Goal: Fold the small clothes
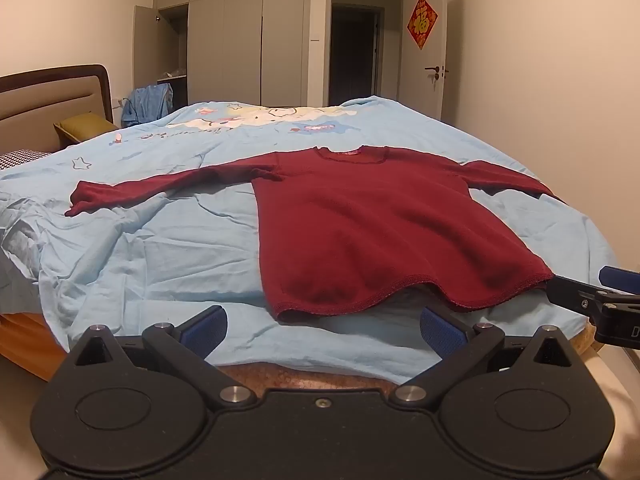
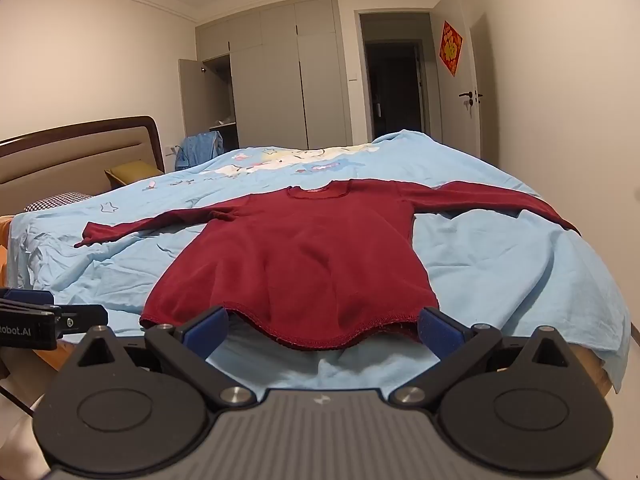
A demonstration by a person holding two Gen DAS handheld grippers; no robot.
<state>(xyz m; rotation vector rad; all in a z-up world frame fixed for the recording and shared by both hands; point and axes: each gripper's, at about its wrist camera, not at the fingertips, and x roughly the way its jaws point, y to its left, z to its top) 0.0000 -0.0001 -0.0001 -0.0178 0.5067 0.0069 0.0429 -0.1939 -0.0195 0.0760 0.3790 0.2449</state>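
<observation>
A dark red long-sleeved top [image 1: 372,232] [image 2: 308,256] lies flat on the light blue bed cover [image 1: 152,248] [image 2: 500,264], sleeves spread out to both sides, neckline at the far end. My left gripper [image 1: 324,330] is open, just short of the hem's left corner, with nothing between its blue pads. In the right wrist view my right gripper [image 2: 323,330] is open too, its fingers straddling the middle of the hem at the bed's near edge. The right gripper also shows at the hem's right corner in the left wrist view [image 1: 596,292].
A padded headboard [image 1: 48,100] and a pillow [image 1: 86,126] lie at the left. A grey wardrobe [image 1: 244,40] with one open door stands behind the bed, an open doorway [image 1: 356,48] beside it. Blue clothing [image 1: 148,102] hangs beyond the bed.
</observation>
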